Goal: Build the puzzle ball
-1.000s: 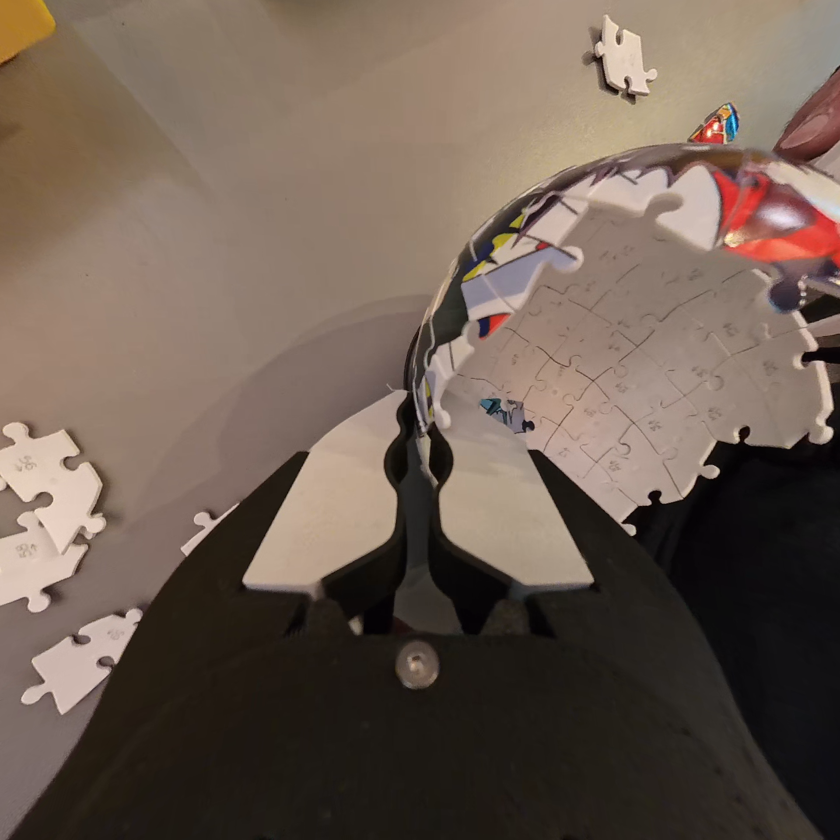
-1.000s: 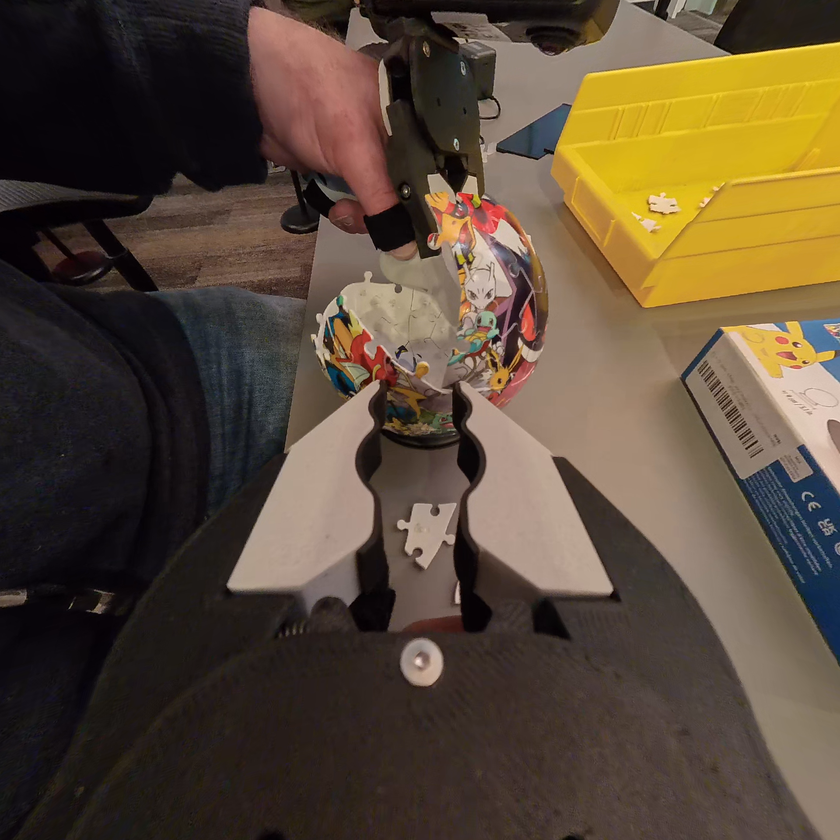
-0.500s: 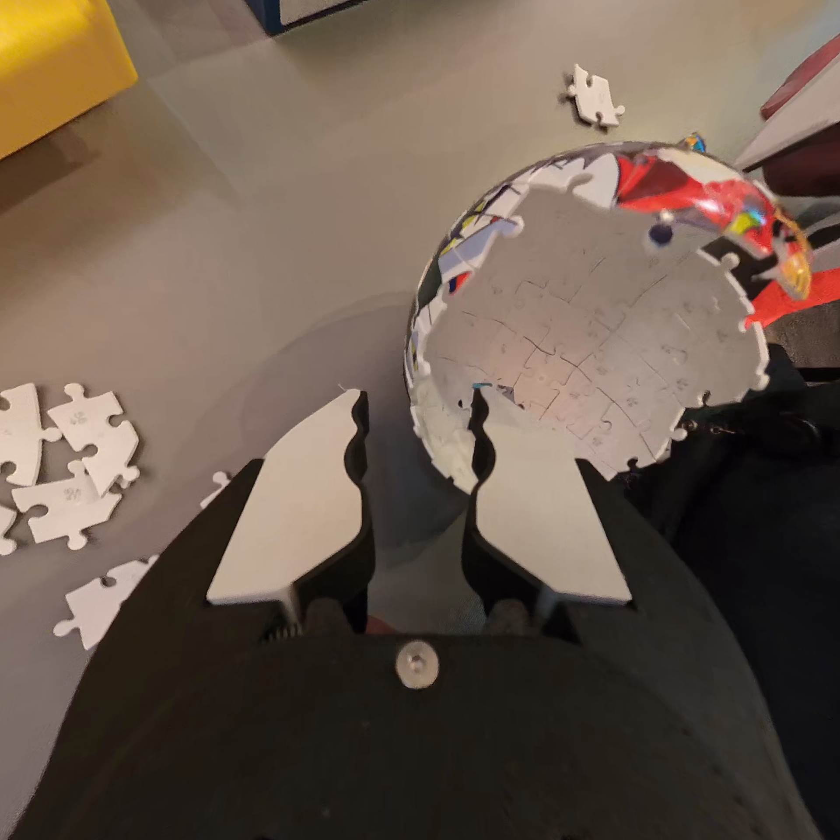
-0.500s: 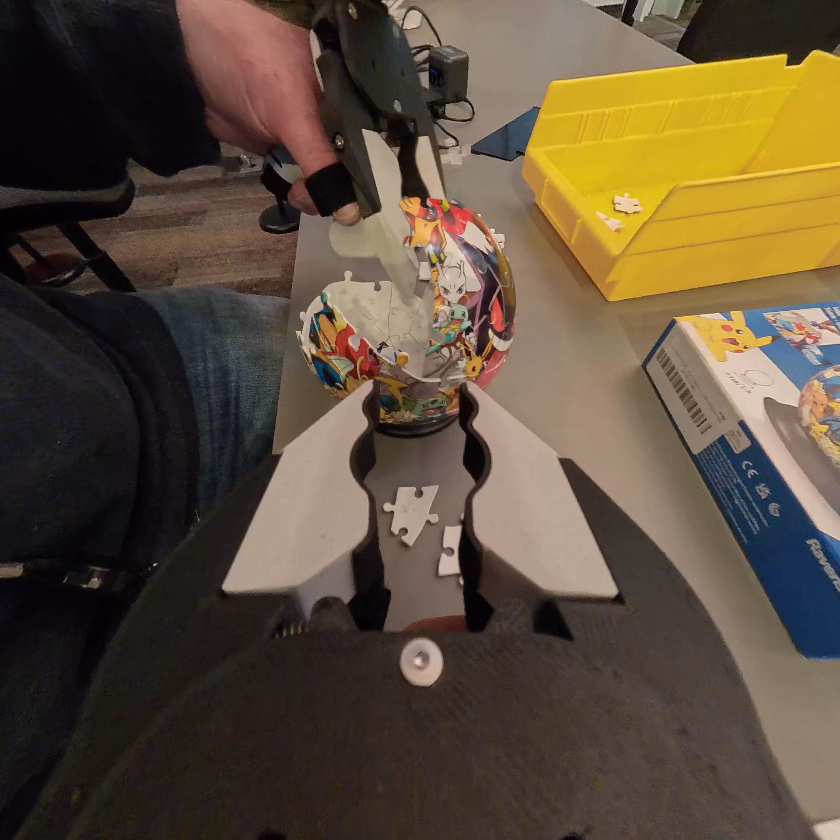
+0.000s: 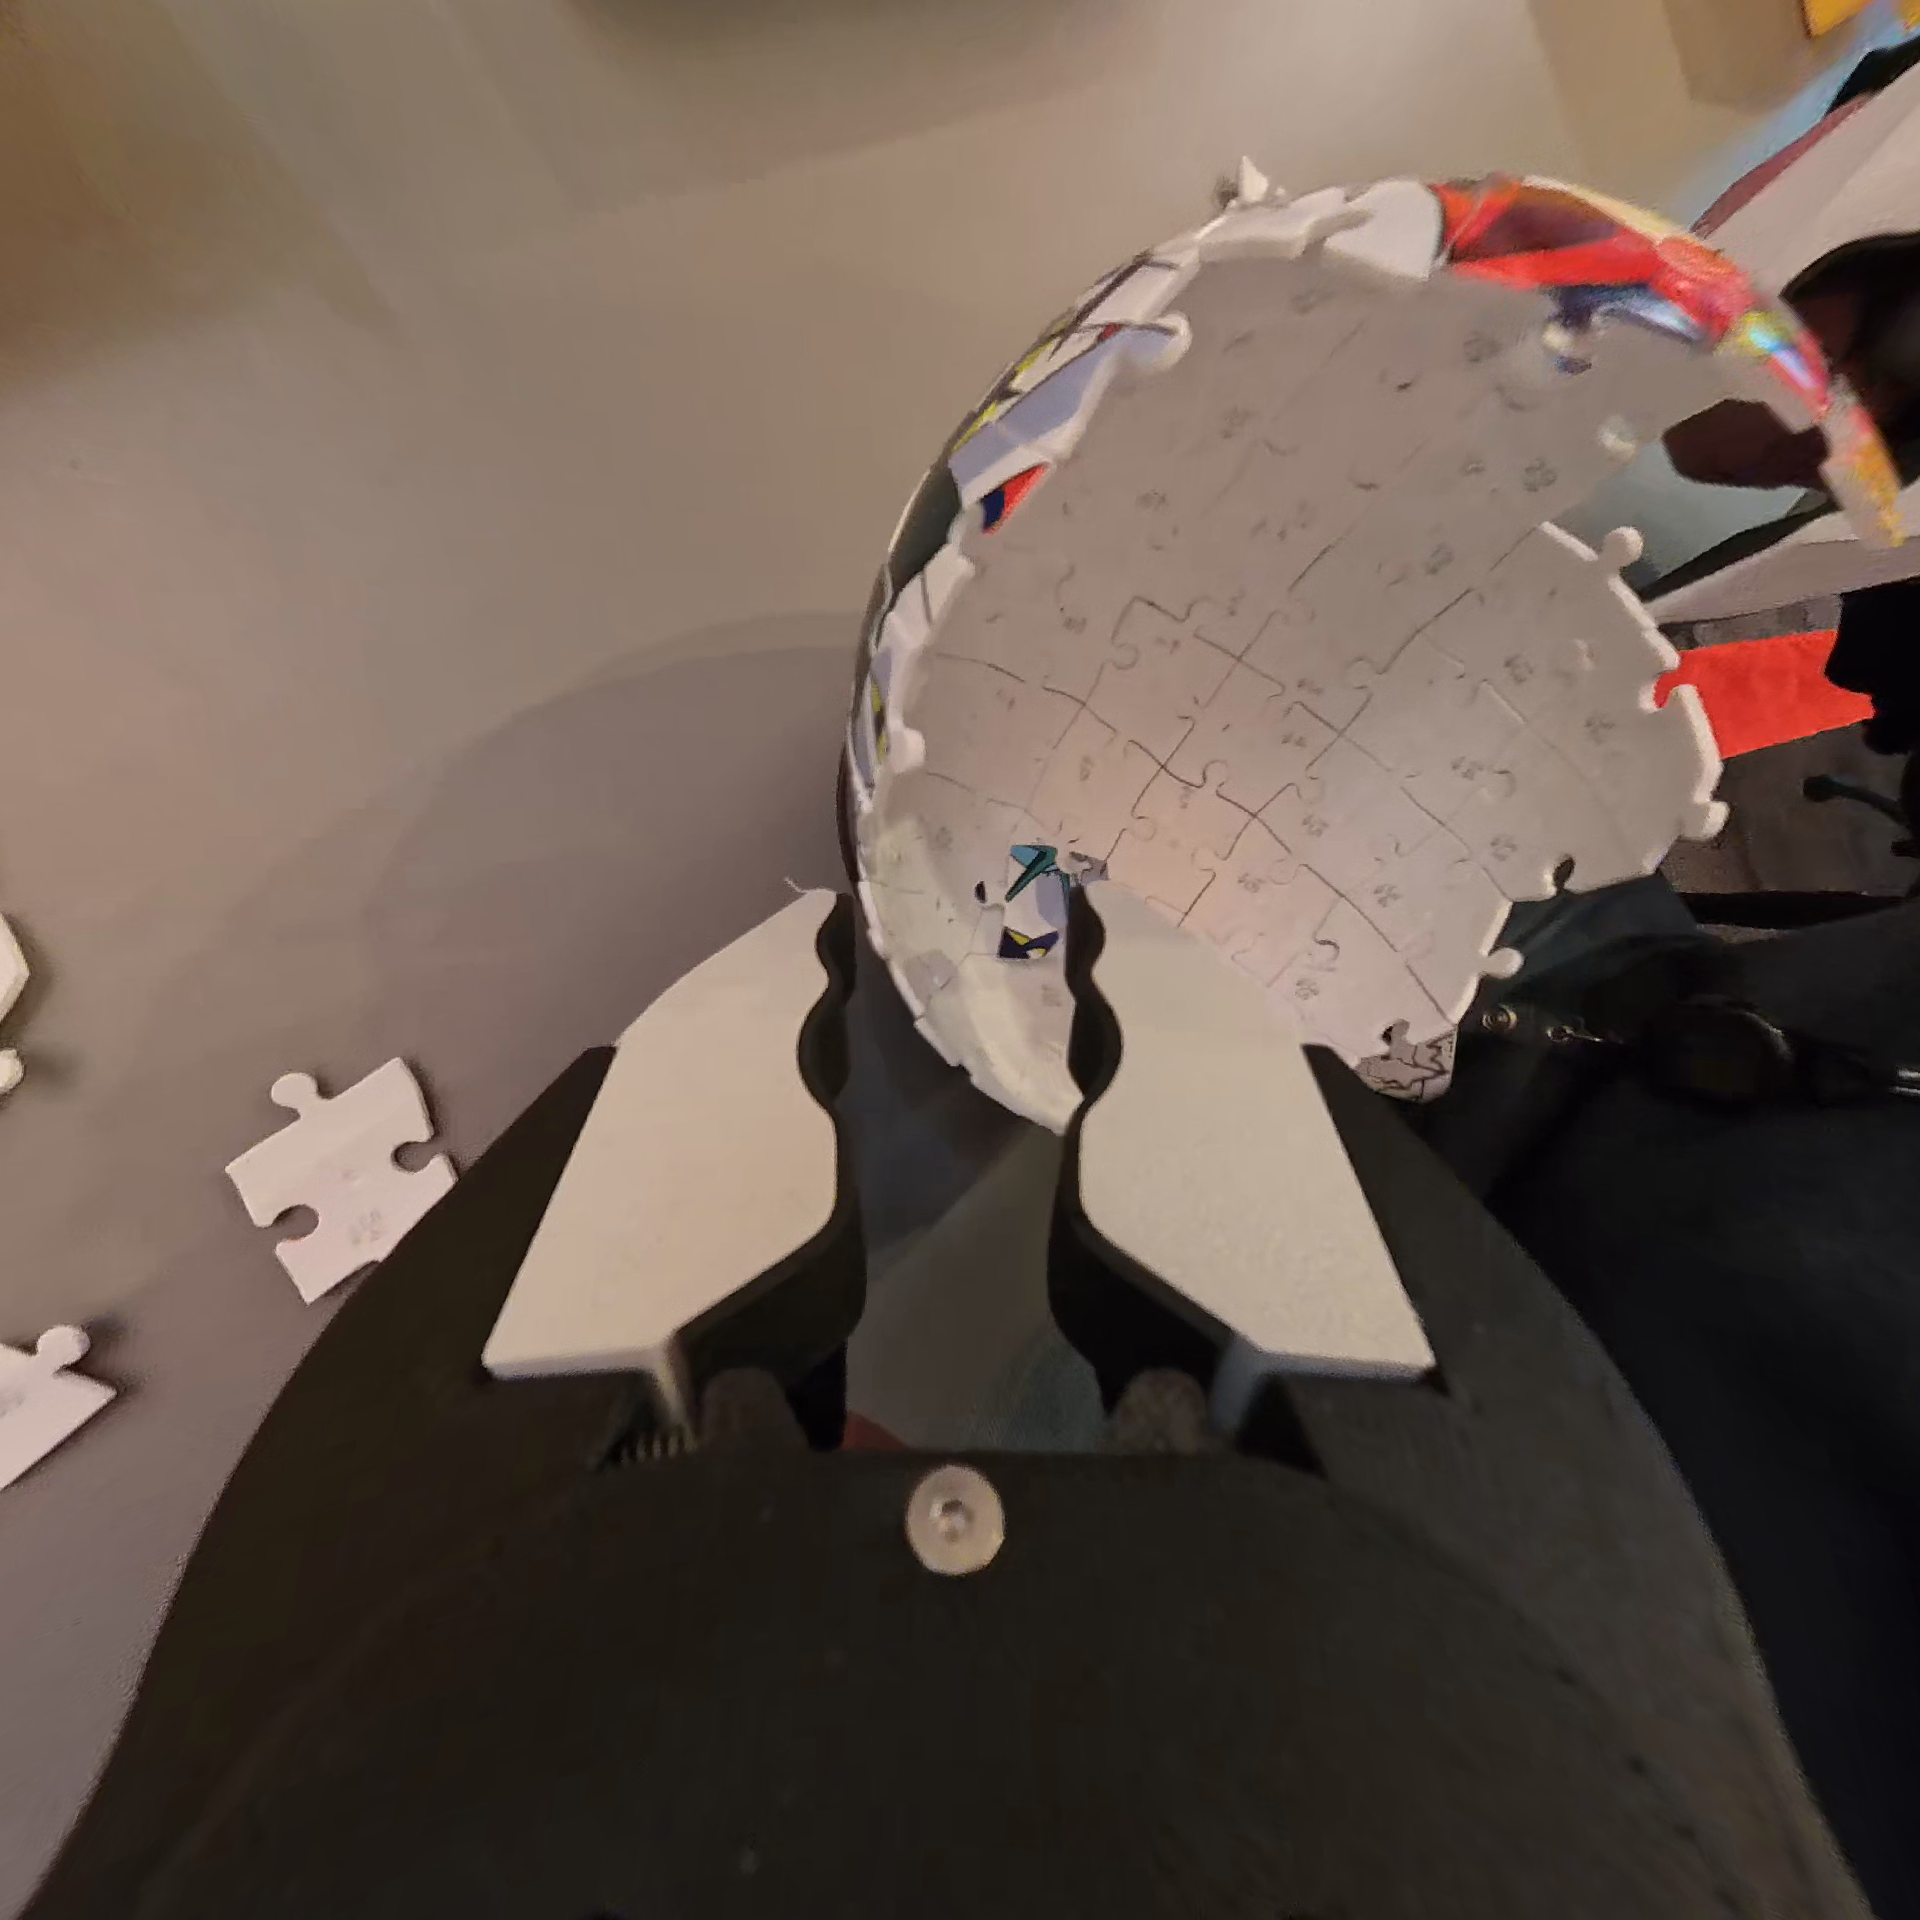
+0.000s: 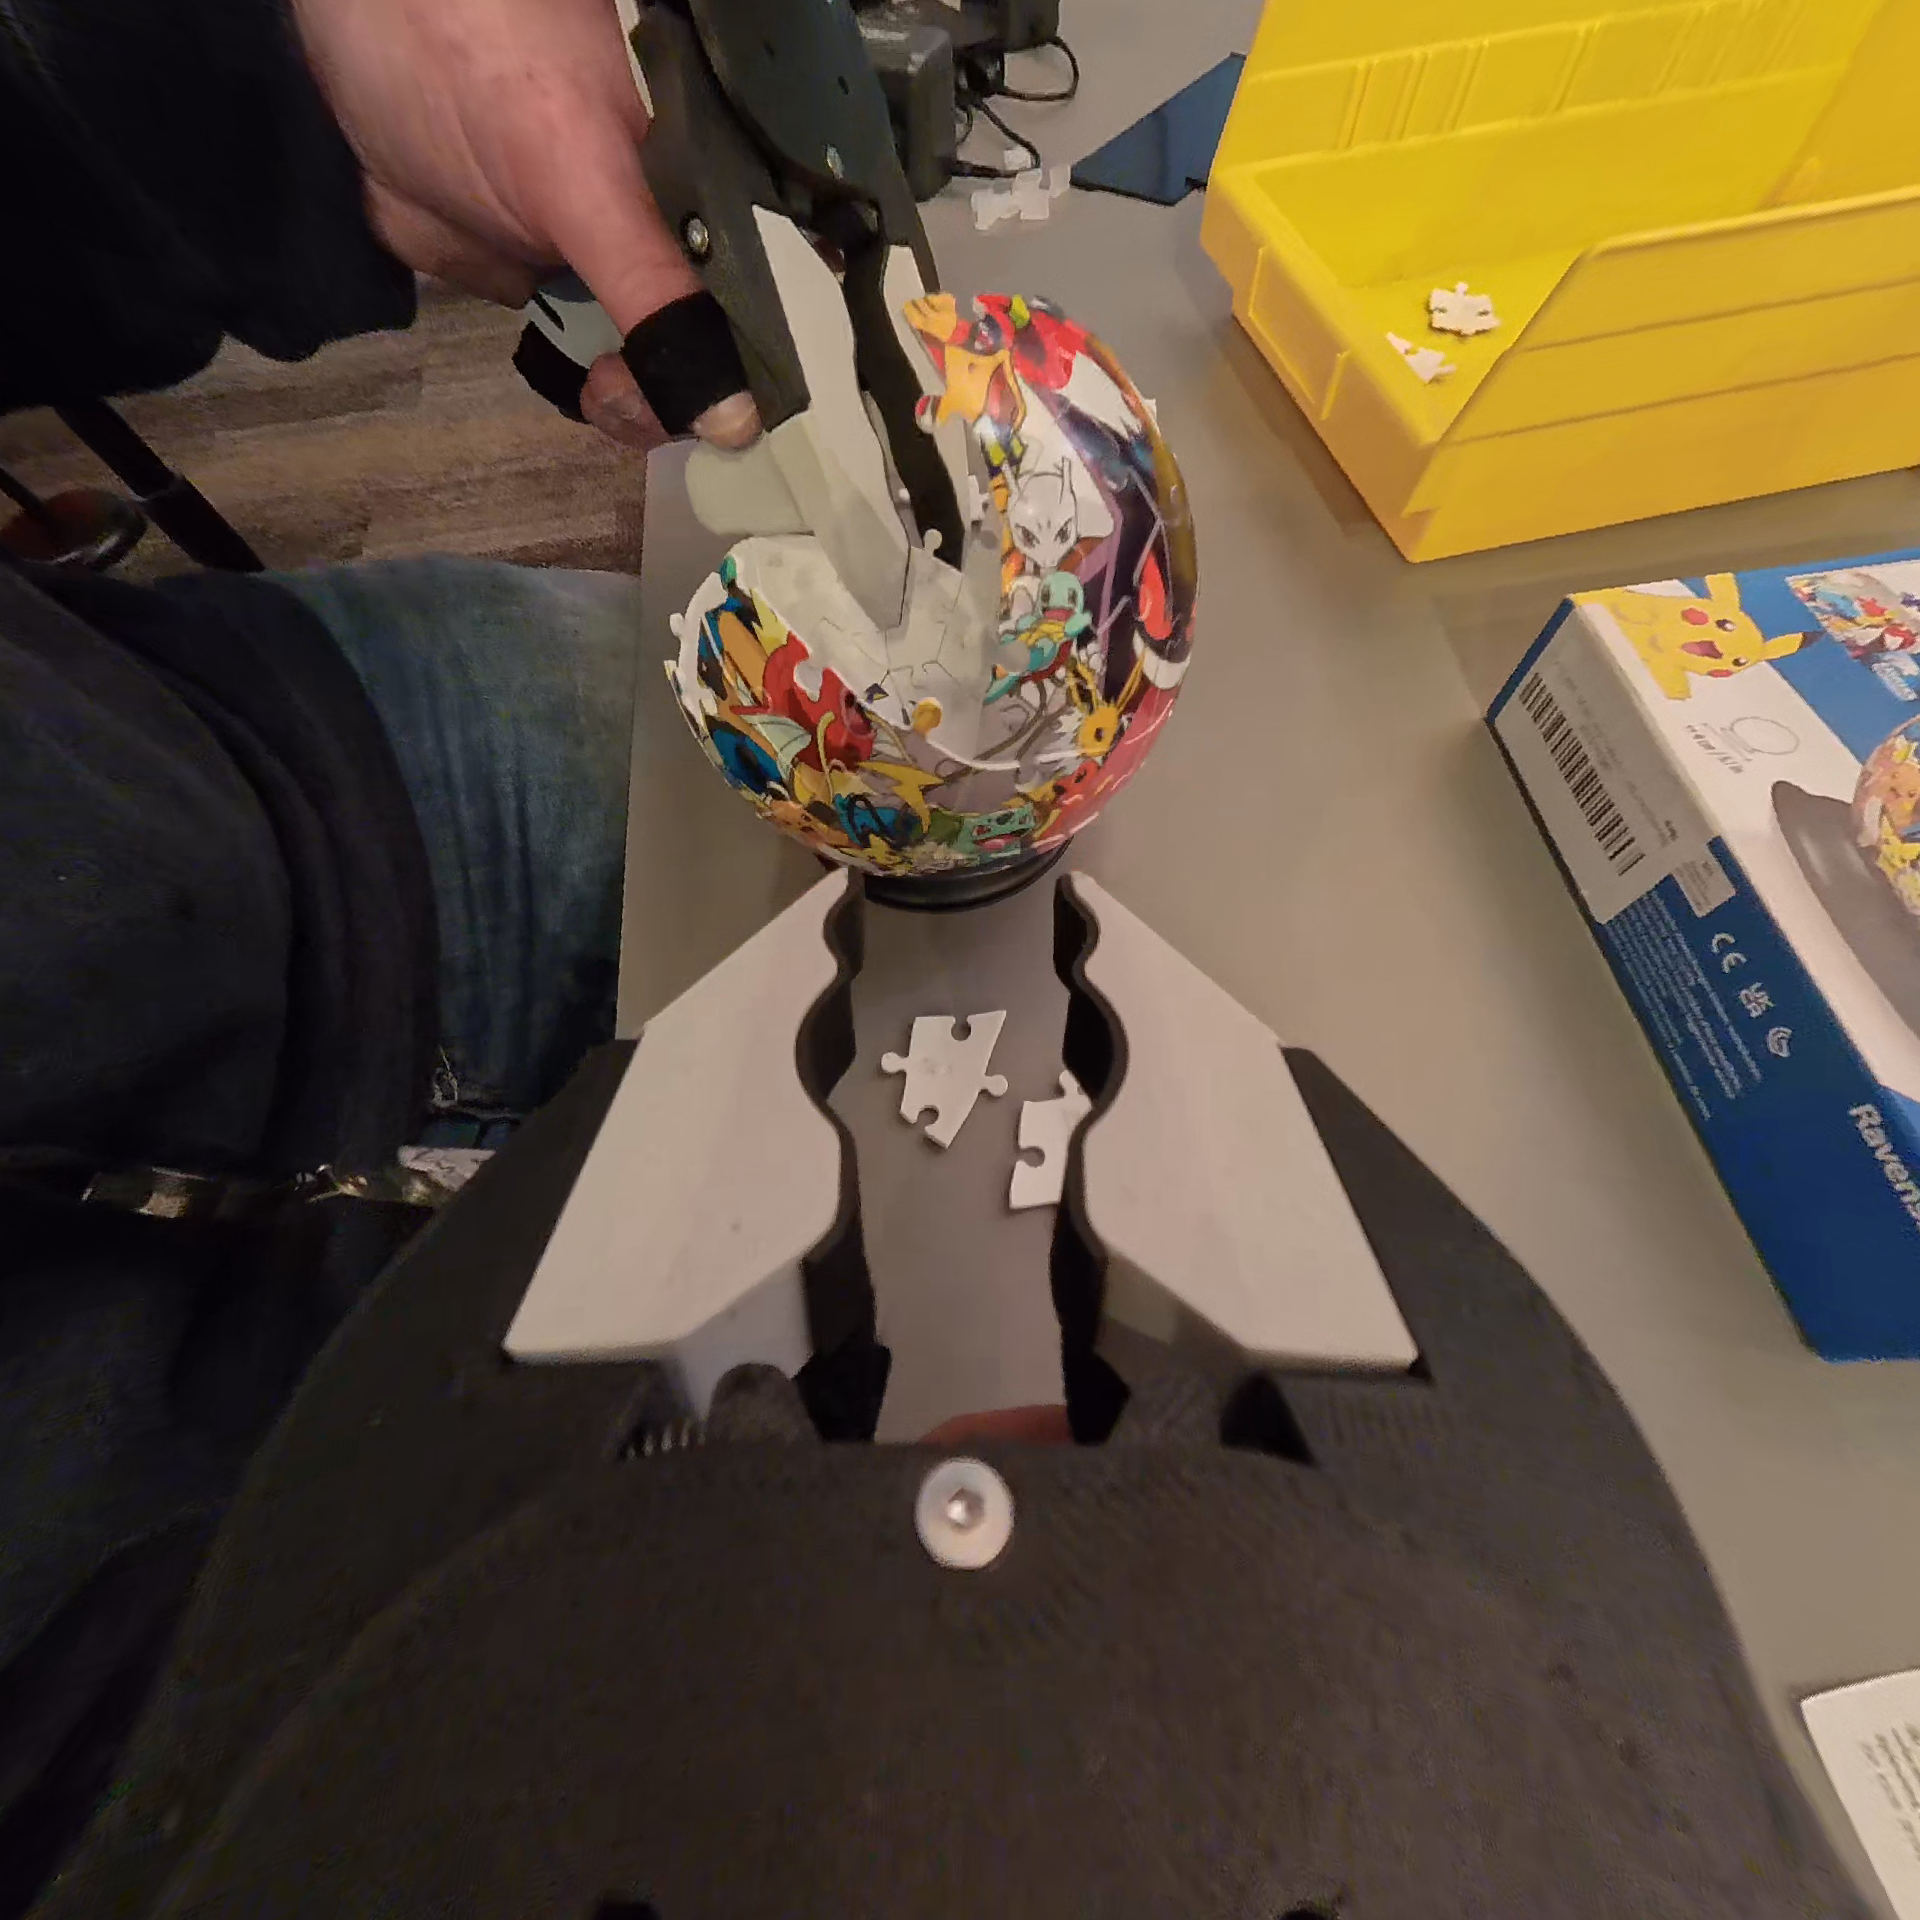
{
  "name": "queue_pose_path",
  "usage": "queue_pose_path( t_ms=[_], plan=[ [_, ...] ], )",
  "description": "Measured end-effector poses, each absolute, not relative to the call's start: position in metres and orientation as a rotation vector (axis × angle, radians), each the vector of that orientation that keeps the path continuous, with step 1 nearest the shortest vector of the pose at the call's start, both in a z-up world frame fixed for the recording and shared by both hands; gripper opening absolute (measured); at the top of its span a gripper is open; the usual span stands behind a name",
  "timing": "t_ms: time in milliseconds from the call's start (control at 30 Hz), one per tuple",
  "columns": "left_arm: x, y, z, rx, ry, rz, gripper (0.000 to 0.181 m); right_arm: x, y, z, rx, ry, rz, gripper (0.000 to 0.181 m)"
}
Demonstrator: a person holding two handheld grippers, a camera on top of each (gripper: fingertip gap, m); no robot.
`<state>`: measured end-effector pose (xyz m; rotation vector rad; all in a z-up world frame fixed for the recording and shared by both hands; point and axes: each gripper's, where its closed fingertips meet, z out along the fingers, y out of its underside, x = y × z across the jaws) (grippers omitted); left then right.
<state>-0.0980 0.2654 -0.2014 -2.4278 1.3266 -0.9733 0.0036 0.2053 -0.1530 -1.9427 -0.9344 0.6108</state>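
Left gripper spread astride the half-built puzzle ball's rim (frame centre), right gripper parted, empty, over loose puzzle pieces.

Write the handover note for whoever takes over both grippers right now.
Left gripper: open, jaws astride the ball's open rim, one finger inside the shell, clamping nothing.
Right gripper: open, empty, just short of the ball's stand.
Ball: upright on its stand near the table edge, mostly built, with a gap at the upper side.
Left to do: fit the loose pieces; two lie between the right jaws, more by the left gripper and in the yellow bin.
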Motion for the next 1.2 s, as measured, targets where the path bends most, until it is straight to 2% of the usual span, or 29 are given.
queue_pose_path(
  t_ms=[700, 1000, 1200],
  plan=[
    [-0.089, 0.274, -0.199, -2.439, 1.352, -1.017, 0.038, -0.028, 0.194, -0.163, -1.853, -1.014, 0.794, 0.037],
    [-0.093, 0.266, -0.2, -2.492, 1.321, -1.012, 0.045, -0.016, 0.196, -0.165, -1.856, -0.965, 0.816, 0.04],
    [-0.096, 0.266, -0.204, -2.544, 1.315, -0.944, 0.032, -0.026, 0.192, -0.167, -1.843, -0.994, 0.831, 0.04]
  ],
)
